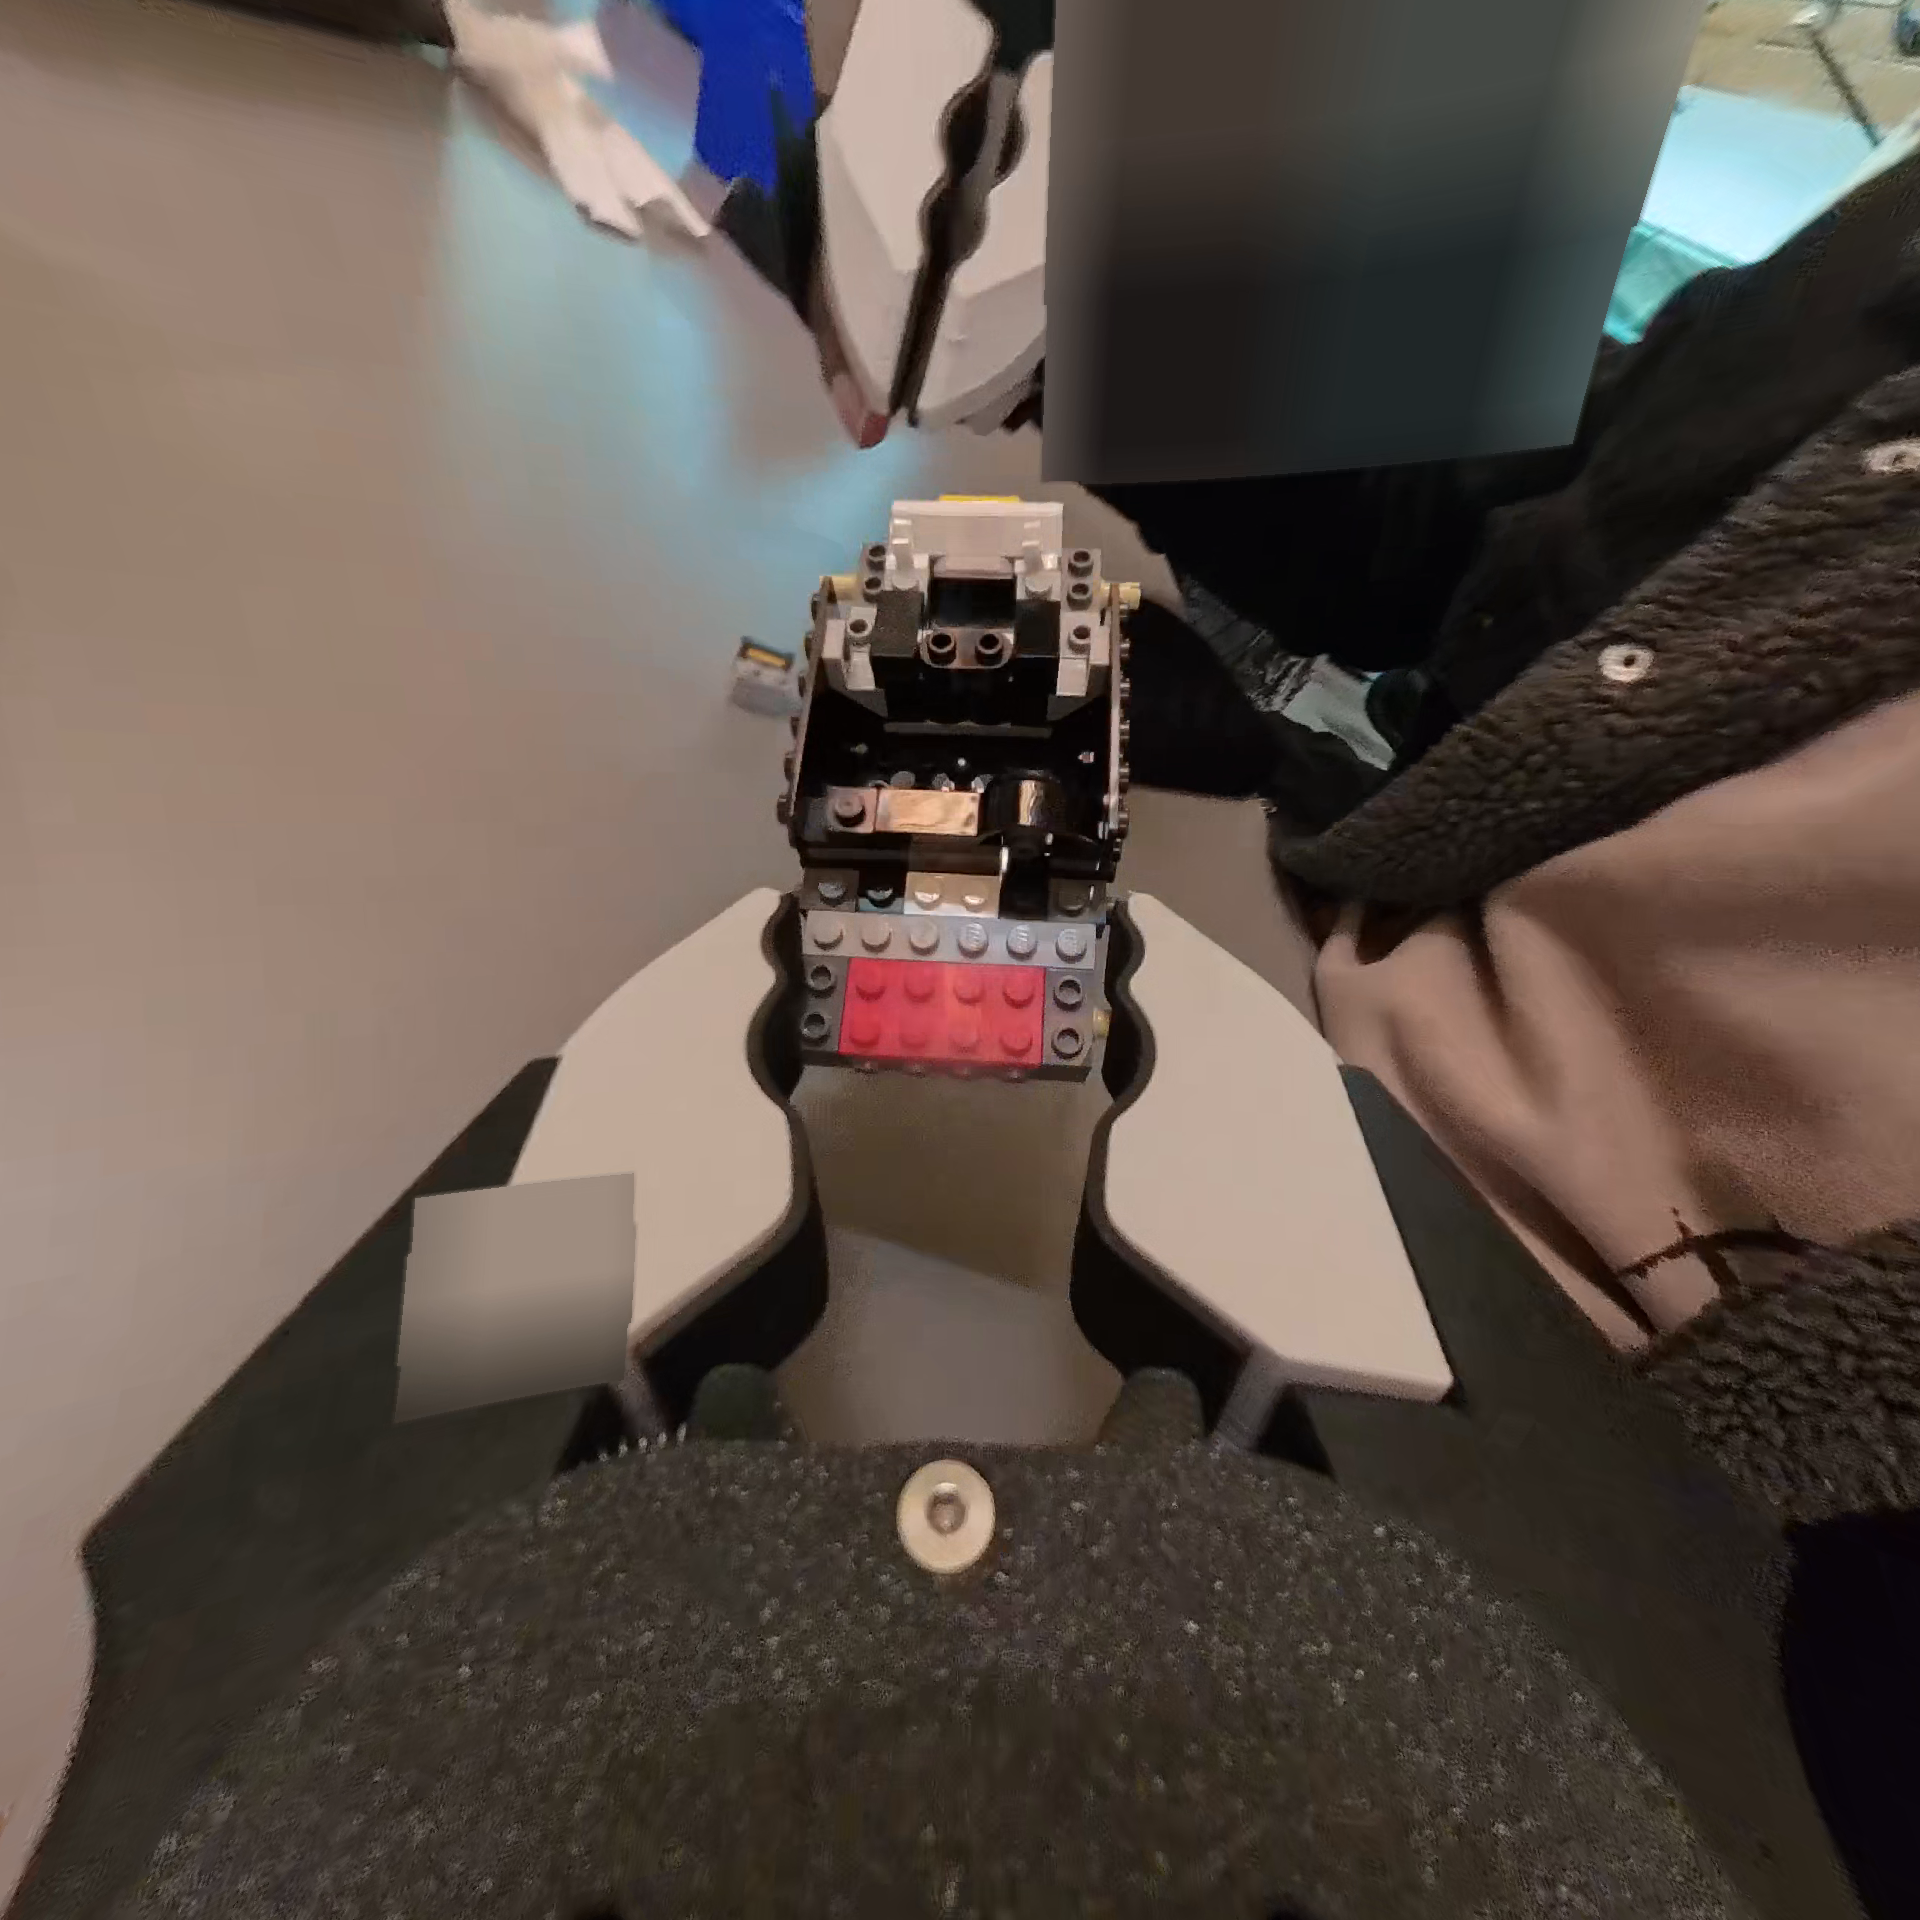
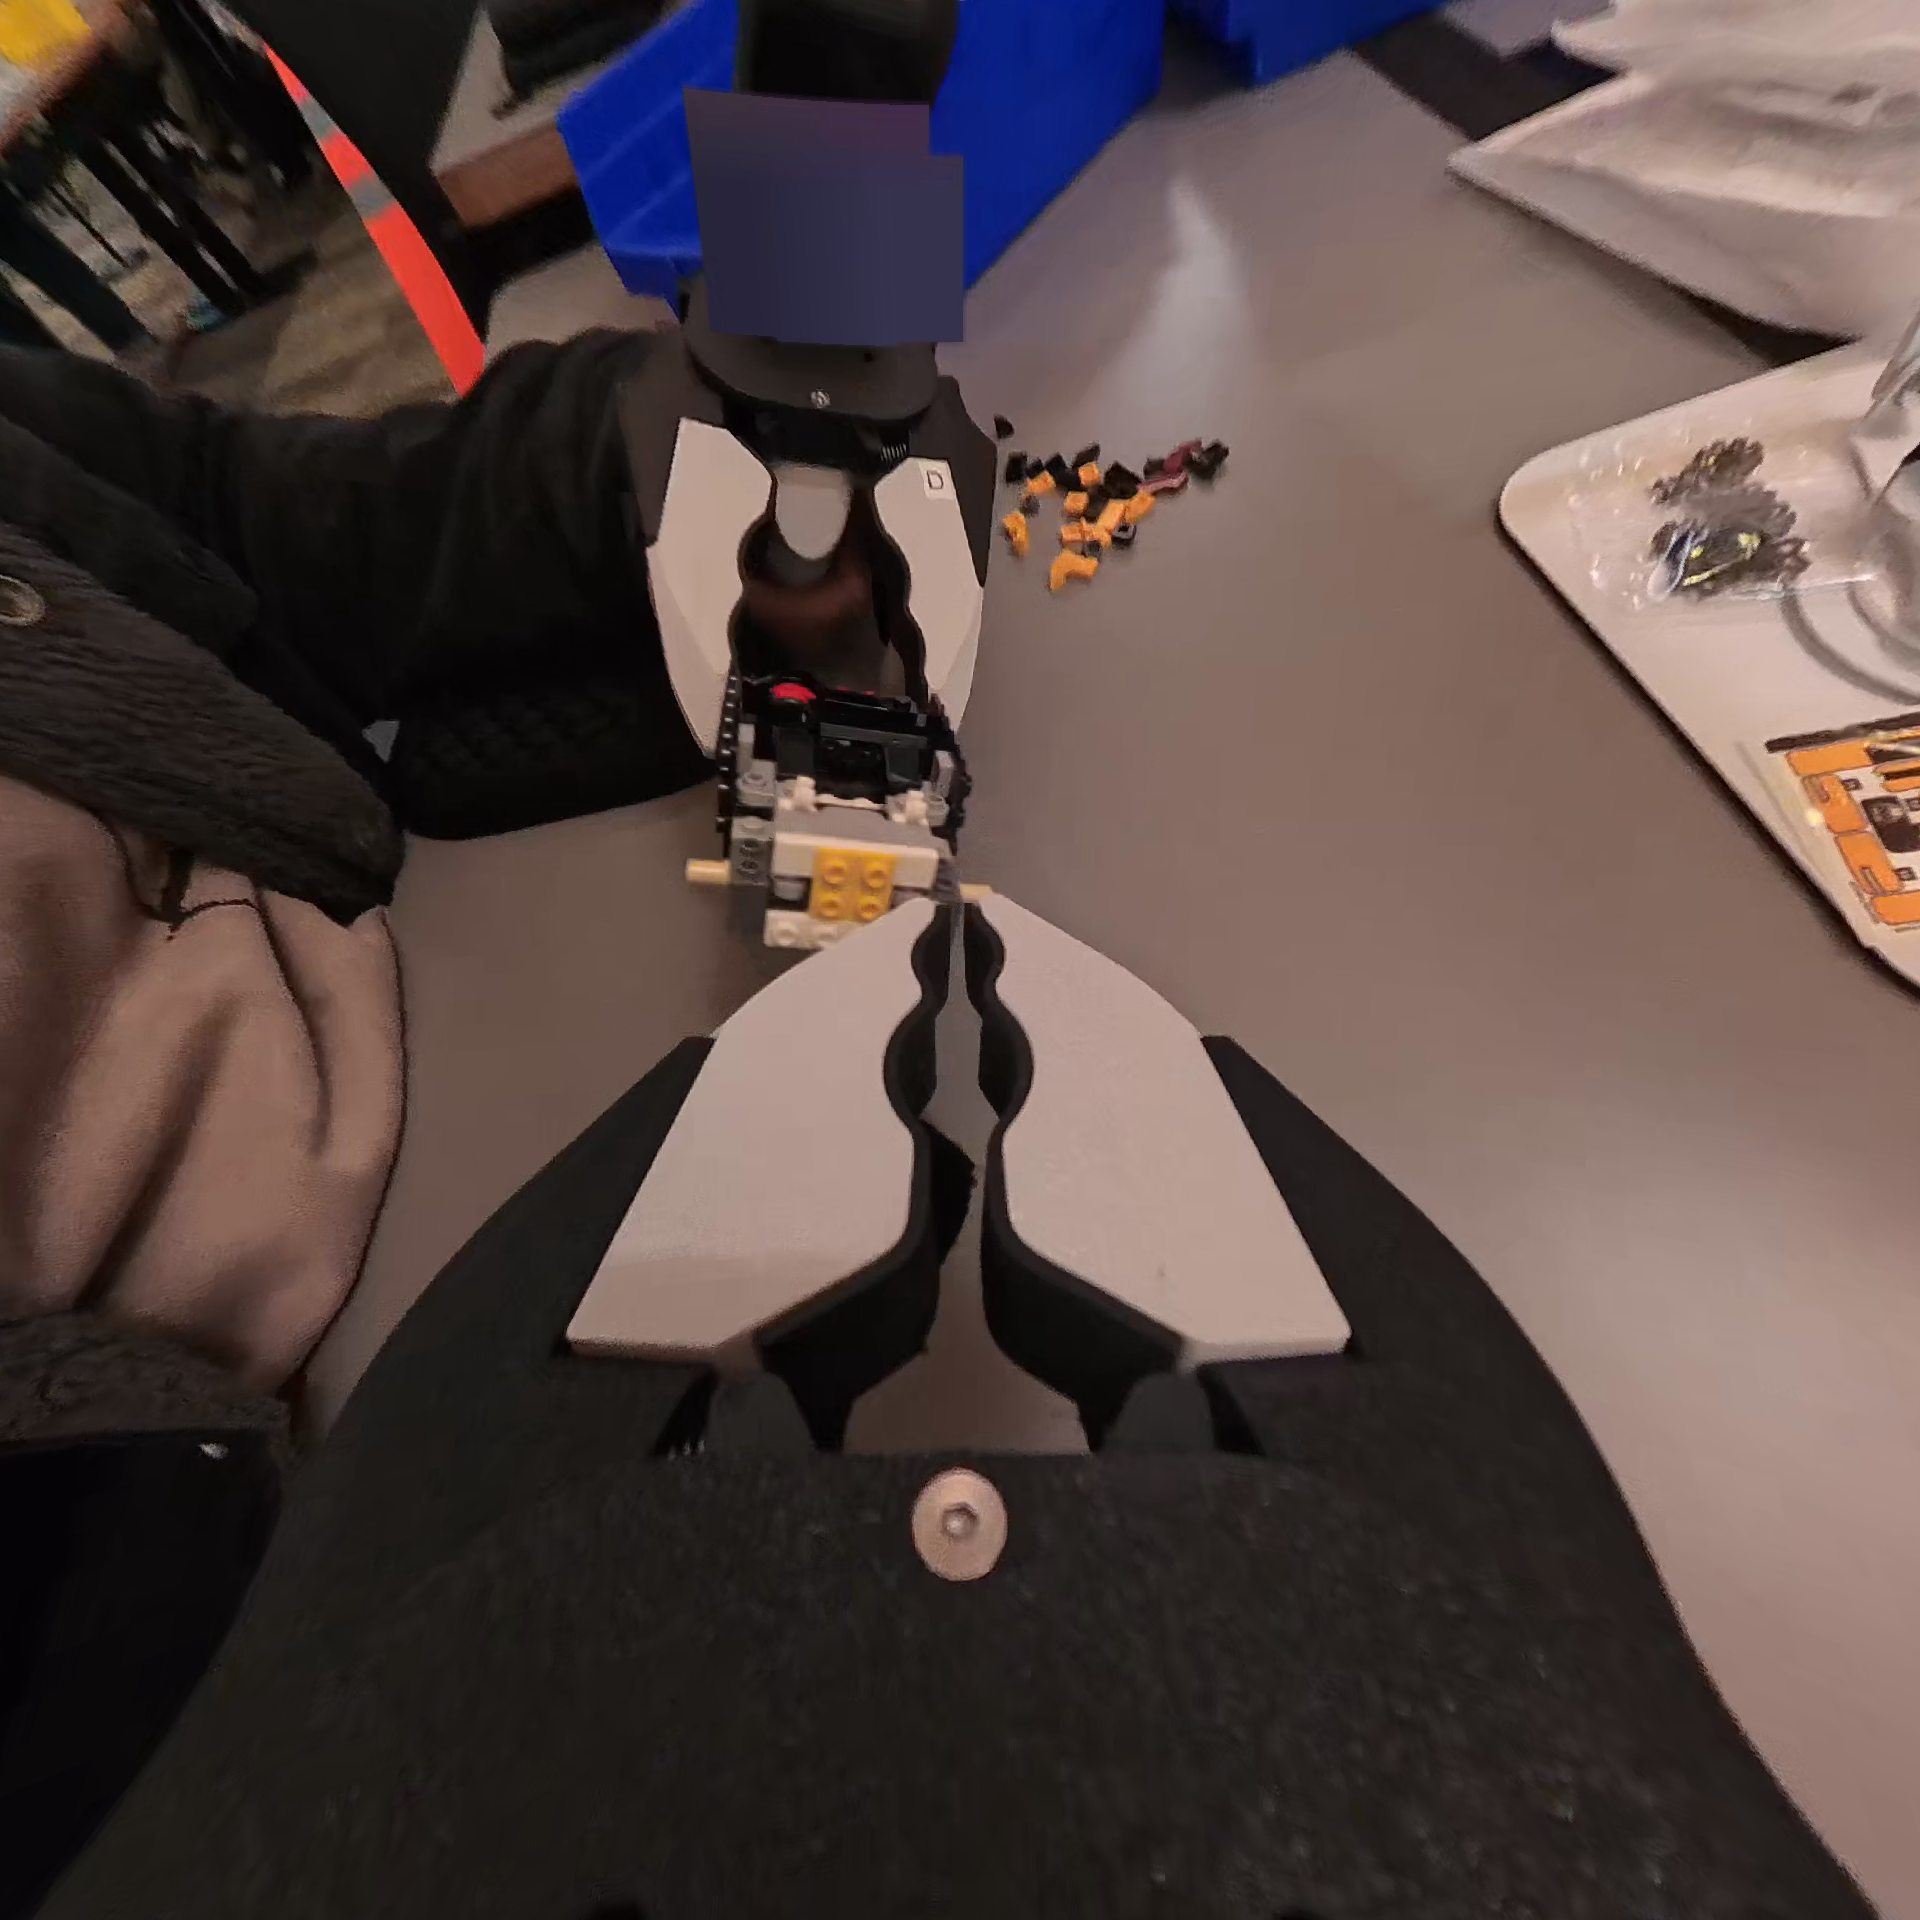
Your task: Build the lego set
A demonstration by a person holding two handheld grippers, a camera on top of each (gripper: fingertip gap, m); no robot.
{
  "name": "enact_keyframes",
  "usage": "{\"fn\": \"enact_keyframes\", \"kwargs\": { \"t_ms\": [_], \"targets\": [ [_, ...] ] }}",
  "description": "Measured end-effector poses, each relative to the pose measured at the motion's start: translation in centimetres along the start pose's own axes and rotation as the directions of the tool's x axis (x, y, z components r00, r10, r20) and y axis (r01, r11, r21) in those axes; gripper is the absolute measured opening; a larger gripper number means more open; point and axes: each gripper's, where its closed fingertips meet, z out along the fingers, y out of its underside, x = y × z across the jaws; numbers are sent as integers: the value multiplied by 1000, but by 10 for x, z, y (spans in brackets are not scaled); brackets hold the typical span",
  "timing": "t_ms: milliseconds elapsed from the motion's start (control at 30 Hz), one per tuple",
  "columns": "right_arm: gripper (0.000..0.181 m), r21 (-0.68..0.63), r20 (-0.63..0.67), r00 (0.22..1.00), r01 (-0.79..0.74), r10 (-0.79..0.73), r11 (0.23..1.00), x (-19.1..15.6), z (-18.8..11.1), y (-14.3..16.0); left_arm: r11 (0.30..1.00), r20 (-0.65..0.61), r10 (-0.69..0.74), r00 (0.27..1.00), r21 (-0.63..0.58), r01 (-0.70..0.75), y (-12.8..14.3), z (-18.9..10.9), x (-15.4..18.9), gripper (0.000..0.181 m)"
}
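From the left wrist view, my left gripper (image 1: 951,997) has its jaws clamped on the near end of the half-built lego model (image 1: 951,790), one jaw on each side of the grey plate that carries the red brick (image 1: 940,1013). I judge this hold is there to brace the model so the other side can be worked on. The open black cavity faces up at me, and the white and yellow end points away. The right gripper (image 1: 914,270) shows beyond it, its jaws nearly together. A small loose grey piece (image 1: 758,675) lies on the counter (image 1: 312,727) just left of the model.

From the right wrist view, the model (image 2: 842,831) sits on the counter toward its left edge, beside a dark sleeve (image 2: 468,582). The right gripper (image 2: 951,914) is narrowed on a thin grey sliver at the model's near right corner; I cannot tell what that piece is, but it looks lined up for seating beside the yellow brick (image 2: 852,883). The left gripper (image 2: 831,686) holds the far end. Loose orange and black pieces (image 2: 1101,499) lie farther back, and a white tray (image 2: 1558,582) with bagged parts sits by the right edge
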Motion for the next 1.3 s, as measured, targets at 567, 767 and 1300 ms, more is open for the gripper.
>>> {"fn": "enact_keyframes", "kwargs": {
  "t_ms": [567, 767, 1300],
  "targets": [
    [2, 63, 78, 997, 6, -10, 998, -5, 6, 7, 996, -75, 85, 994, 26, -83, -2, 3, 14, 56],
    [2, 32, 65, 998, 24, -26, 999, -5, 11, 8, 964, 138, 219, 966, -182, -192, 19, 14, -11, 56],
    [0, -424, 21, 972, 220, -234, 879, 3, 59, 55, 836, 301, 458, 836, -465, -291, 45, 27, -34, 56]
  ]
}}
